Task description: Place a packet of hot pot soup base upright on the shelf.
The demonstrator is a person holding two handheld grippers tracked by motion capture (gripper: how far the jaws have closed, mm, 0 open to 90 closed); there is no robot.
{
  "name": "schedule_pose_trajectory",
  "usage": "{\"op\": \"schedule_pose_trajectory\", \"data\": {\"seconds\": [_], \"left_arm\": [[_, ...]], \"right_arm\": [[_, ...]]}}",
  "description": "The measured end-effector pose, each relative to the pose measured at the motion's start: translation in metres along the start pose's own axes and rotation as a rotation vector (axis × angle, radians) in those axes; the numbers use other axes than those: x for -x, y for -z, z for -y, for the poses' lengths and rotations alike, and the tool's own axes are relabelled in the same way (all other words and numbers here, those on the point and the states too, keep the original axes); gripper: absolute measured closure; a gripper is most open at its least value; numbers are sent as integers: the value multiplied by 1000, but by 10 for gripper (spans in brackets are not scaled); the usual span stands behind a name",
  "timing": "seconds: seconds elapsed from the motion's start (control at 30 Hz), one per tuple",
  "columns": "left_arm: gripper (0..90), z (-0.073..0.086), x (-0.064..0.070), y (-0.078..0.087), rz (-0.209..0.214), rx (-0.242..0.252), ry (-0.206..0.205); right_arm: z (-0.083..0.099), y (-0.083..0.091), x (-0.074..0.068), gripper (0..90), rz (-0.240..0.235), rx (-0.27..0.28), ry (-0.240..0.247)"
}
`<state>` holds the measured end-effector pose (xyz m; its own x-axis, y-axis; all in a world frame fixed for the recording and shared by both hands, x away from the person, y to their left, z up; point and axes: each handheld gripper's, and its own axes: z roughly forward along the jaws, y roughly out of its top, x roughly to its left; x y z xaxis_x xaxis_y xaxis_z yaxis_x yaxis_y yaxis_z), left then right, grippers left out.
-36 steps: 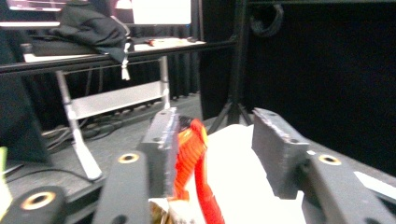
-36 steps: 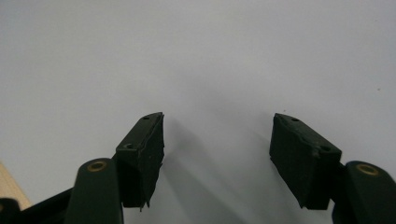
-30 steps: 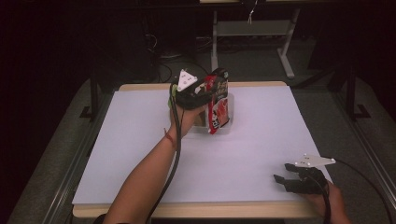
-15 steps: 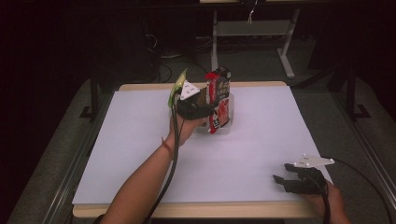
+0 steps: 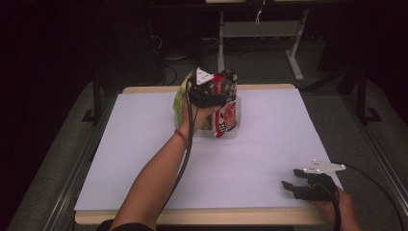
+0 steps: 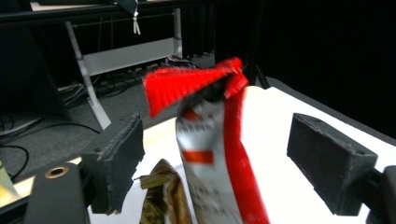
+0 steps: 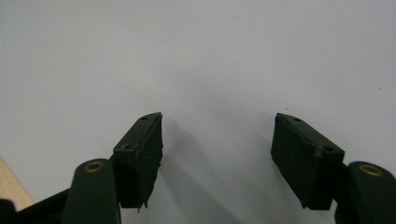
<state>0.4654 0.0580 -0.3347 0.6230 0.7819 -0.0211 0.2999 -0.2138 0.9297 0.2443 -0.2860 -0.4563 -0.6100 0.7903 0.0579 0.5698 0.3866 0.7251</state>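
Since a second ago your left gripper (image 5: 208,91) has stayed at the far middle of the desk (image 5: 269,144) but has turned a little over the packets, its grey plate now pointing more toward the far edge, while your right gripper (image 5: 299,185) has not moved. At this moment the red snack packet (image 5: 226,108) stands upright in a clear tub (image 5: 235,132) at the far middle of the desk, its crimped red top tilted. In the left gripper view that red snack packet (image 6: 219,158) rises between the two black jaws, which stand wide apart; neither pad touches it, so your left gripper (image 6: 224,163) is spread and holds nothing. Just beside the red packet, toward the left jaw, a brown and gold packet (image 6: 166,196) sits lower, its top close to that jaw. From the high view a green packet (image 5: 180,94) stands on the left side of your hand, close to the tub, though your hand hides where it rests. Your left forearm reaches across the white surface from the near edge. Your right gripper lies well apart from all this, near the desk's near right corner, resting low on the surface. In the right gripper view its jaws are spread wide over bare white desk (image 7: 196,56), with nothing between them, and a strip of the wooden edge shows at the lower left.
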Motion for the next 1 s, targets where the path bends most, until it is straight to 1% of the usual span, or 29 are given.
{"op": "schedule_pose_trajectory", "data": {"seconds": [0.07, 0.1, 0.13, 0.17, 0.23, 0.27, 0.3, 0.33, 0.37, 0.43, 0.47, 0.53, 0.57, 0.63, 0.7, 0.73, 0.77, 0.8, 0.83, 0.87, 0.9, 0.93, 0.97, 1.0], "left_arm": [[206, -2, 0, -4, -15, -31, -6], [225, -3, 1, -5, 5, -40, -17], [251, -3, 2, -6, 8, -56, -26], [261, -4, 4, -8, -2, -85, -48], [343, -3, 8, -12, -25, -132, -116], [433, -3, 9, -12, -35, -144, -141], [509, -3, 9, -12, -24, -154, -141], [541, -4, 10, -12, -20, -165, -147], [570, -5, 12, -12, -29, -182, -183], [612, -7, 17, -11, -52, -197, -232], [620, -8, 18, -10, -57, -194, -244], [673, -11, 21, -8, -54, -169, -240], [688, -12, 22, -7, -46, -144, -226], [716, -13, 26, -8, -71, -127, -239], [734, -12, 30, -9, -87, -79, -212], [739, -10, 31, -8, -100, -49, -204], [743, -7, 34, -8, -126, -20, -190], [743, -5, 35, -7, -131, -2, -179], [745, -1, 38, -6, -132, 31, -172], [745, 2, 40, -5, -139, 42, -178], [742, 5, 43, -2, -124, 73, -184], [742, 6, 44, 0, -104, 87, -186], [740, 7, 46, 3, -89, 94, -190], [730, 7, 47, 7, -62, 93, -196]], "right_arm": [[0, 0, 0, 333, 3, 1, -3], [0, 0, 0, 332, 4, 0, -1], [0, 0, 0, 332, 3, 0, 0], [0, 0, 0, 333, 1, 2, -4], [1, 0, 0, 333, -3, 2, -6], [0, 0, 0, 332, -2, 2, -7], [0, 0, 0, 330, 0, 1, -5], [0, 0, 0, 328, 1, -1, -1], [0, 0, -1, 328, 1, -1, -2], [0, 0, 0, 331, -1, -1, 1], [0, 0, 0, 331, -2, 1, 0], [0, 1, 0, 332, 0, -2, 1], [0, 1, 0, 332, 0, -3, 3], [0, 1, 0, 332, 1, -5, 3], [0, 1, 0, 331, 4, -5, 4], [0, 1, -1, 331, 6, -6, 6], [0, 1, -1, 332, 6, -8, 10], [0, 1, -1, 331, 6, -9, 11], [0, 1, -1, 331, 4, -9, 10], [0, 1, -1, 332, 3, -8, 9], [0, 1, -1, 332, 3, -7, 9], [1, 1, -1, 331, 3, -6, 10], [1, 1, -1, 331, 3, -7, 11], [1, 1, -1, 330, 2, -8, 11]]}}
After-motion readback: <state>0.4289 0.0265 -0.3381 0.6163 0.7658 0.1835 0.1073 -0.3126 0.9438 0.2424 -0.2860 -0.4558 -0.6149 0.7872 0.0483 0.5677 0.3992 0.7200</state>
